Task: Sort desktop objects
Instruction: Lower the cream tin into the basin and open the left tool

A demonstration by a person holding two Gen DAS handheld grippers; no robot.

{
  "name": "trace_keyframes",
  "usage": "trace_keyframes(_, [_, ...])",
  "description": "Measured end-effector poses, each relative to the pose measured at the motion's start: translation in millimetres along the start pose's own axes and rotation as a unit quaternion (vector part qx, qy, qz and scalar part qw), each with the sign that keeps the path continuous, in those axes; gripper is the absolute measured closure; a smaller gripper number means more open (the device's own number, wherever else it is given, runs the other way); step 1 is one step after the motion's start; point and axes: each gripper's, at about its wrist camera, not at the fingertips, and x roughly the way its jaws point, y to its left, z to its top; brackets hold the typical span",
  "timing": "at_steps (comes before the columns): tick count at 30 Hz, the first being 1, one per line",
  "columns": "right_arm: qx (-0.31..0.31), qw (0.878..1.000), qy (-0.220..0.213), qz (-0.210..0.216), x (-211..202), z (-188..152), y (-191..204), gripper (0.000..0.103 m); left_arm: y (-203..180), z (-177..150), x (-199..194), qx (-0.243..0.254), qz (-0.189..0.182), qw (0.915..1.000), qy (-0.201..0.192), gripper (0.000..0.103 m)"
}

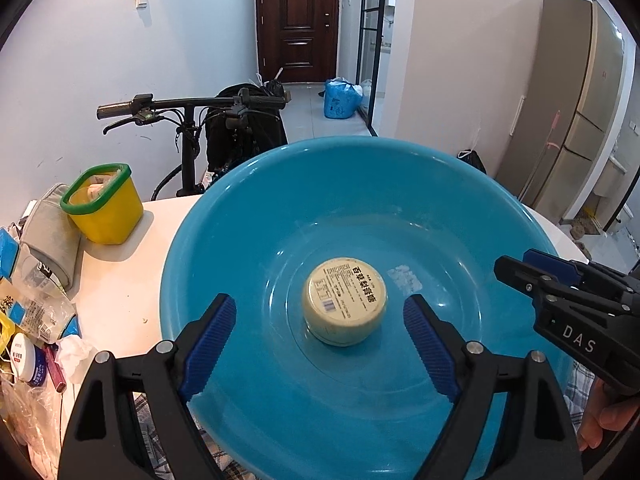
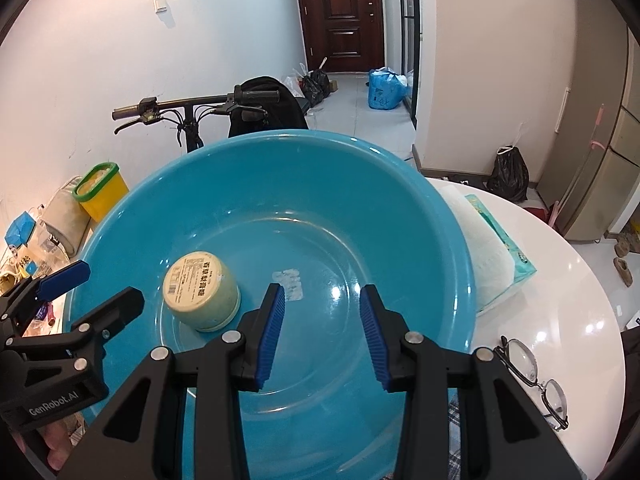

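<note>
A big blue basin [image 1: 248, 216] [image 2: 132, 216] stands on the white table. A round cream tin [image 1: 345, 300] [image 2: 200, 290] with a printed label lies on the basin floor. My left gripper [image 1: 320, 320] is open and empty, its blue pads either side of the tin and a little short of it. My right gripper [image 2: 322, 312] is open and empty over the basin, to the right of the tin. Each gripper shows at the edge of the other's view: the right one [image 1: 516, 266] in the left wrist view, the left one [image 2: 104, 286] in the right wrist view.
A yellow tub with green rim [image 1: 102, 204] [image 2: 102, 190], a grey pouch [image 1: 50, 232] and a clutter of packets and jars [image 1: 28, 344] lie left of the basin. A tissue pack [image 2: 492, 256] and glasses [image 2: 534, 376] lie right of it. A bicycle [image 1: 192, 120] stands behind the table.
</note>
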Motion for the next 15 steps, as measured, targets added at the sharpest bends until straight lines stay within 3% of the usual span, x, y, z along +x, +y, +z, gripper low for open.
trace_keyframes(6, [0.006,1.000,-0.011,-0.002,-5.2,1.6,-3.7,0.062,0.8,1.9,-11.1,-0.004,-0.006,0.9998,-0.018,0.015])
trace_keyframes(8, [0.009,1.000,-0.025,0.000,-11.2,3.1,-4.3,0.055,-0.2,3.3,-18.6,-0.002,-0.004,0.9996,-0.030,0.015])
trace_keyframes(15, [0.014,0.998,-0.064,0.002,-37.0,7.9,-4.5,0.053,0.8,9.3,-54.4,0.000,0.005,0.9969,-0.079,0.015])
